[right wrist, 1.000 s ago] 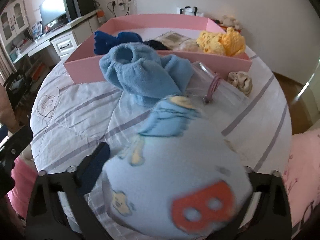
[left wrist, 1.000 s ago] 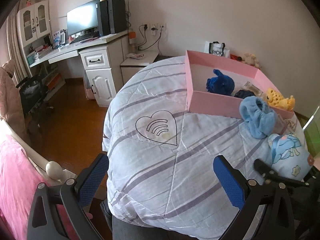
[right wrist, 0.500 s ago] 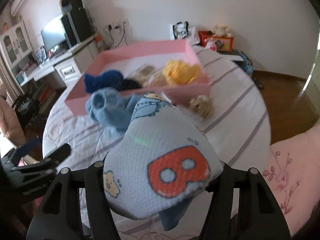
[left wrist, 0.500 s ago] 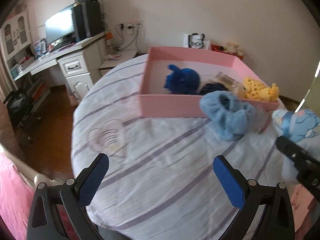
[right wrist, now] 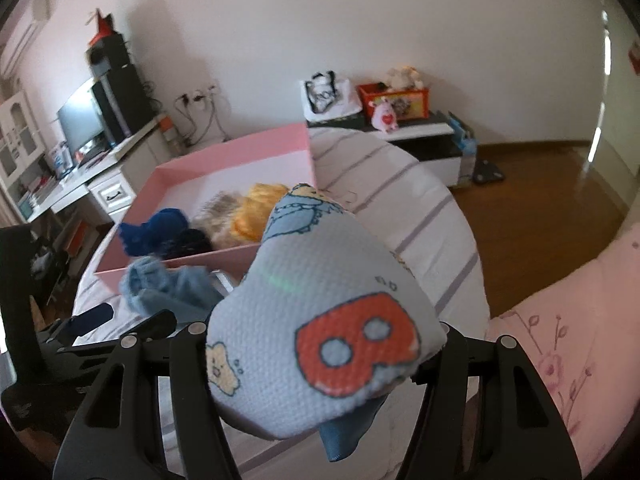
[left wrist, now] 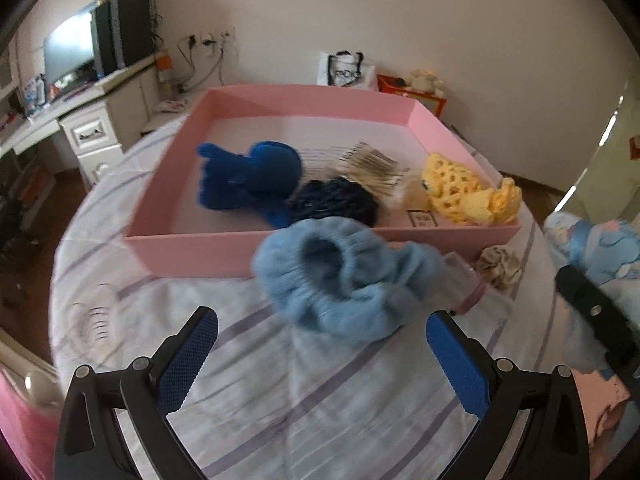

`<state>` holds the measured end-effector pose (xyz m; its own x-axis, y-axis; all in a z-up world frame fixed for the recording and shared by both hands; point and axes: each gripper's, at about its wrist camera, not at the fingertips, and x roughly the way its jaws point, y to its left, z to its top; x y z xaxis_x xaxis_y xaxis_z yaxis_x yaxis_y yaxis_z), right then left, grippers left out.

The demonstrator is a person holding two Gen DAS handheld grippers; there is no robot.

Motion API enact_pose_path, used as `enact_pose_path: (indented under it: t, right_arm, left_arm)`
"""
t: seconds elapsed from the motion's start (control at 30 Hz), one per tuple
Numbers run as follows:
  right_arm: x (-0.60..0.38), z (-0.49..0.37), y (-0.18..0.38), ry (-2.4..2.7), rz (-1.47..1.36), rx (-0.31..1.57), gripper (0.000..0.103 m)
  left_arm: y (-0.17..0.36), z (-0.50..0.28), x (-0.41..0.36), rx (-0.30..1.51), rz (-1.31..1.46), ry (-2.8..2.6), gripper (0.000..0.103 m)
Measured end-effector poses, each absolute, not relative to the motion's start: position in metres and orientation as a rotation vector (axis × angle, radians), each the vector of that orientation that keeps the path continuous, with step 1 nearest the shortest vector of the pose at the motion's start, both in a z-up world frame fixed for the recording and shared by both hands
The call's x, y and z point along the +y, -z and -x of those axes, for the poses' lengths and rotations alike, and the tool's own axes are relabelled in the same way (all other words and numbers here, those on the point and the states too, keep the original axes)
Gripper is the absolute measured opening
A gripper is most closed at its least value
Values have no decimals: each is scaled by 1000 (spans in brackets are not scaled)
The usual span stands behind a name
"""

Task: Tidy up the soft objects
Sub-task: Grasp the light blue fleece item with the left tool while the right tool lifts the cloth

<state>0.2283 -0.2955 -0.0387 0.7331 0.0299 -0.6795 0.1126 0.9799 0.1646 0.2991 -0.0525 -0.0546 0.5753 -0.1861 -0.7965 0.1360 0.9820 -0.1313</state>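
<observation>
A pale-blue printed cushion (right wrist: pixel 320 328) with a red letter fills the right wrist view, lifted above the bed, and my right gripper (right wrist: pixel 320 356) is shut on it. It also shows at the right edge of the left wrist view as the cushion (left wrist: pixel 592 244). My left gripper (left wrist: pixel 320 322) is open, its blue pads either side of a light-blue fleece slipper (left wrist: pixel 340 276) that lies on the striped bedspread (left wrist: pixel 240 420) against the pink box (left wrist: pixel 200 254). Inside the box are a dark-blue plush (left wrist: pixel 248 178), a navy knit (left wrist: pixel 332 200) and a yellow crochet piece (left wrist: pixel 460 190).
A beige scrunchie (left wrist: pixel 498 266) and a clear pouch with a pink ring (left wrist: pixel 468 292) lie by the box's front right corner. A desk with a monitor (right wrist: pixel 80 120) stands far left, a low cabinet with toys (right wrist: pixel 400 120) behind, wood floor (right wrist: pixel 540 200) to the right, pink bedding (right wrist: pixel 580 340) near.
My right gripper has closed on the cushion and lifted it off the bed. The left gripper has swung right, from the bedspread's edge to the light-blue slipper by the box.
</observation>
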Motion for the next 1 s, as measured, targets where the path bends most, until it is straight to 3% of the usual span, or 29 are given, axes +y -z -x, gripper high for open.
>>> enact_pose_path:
  t: [0.5, 0.53, 0.6, 0.67, 0.77, 1.0]
  right_arm:
    - [-306, -262, 76, 64, -227, 824, 59]
    - [-307, -262, 78, 64, -228, 825, 59]
    - [-305, -261, 79, 64, -225, 827, 59]
    - [-305, -260, 79, 65, -224, 828, 59]
    - [-306, -258, 77, 67, -225, 828, 59]
    - [-305, -255, 72, 71, -226, 826, 59]
  left_arm:
    - [91, -357, -71, 986, 117, 152, 98]
    - [92, -357, -73, 979, 94, 133, 92]
    - [94, -355, -79, 961, 58, 134, 68]
    - [93, -352, -84, 946, 47, 186, 38]
    - [94, -346, -92, 934, 18, 208, 26]
    - [89, -332, -87, 925, 4, 221, 21]
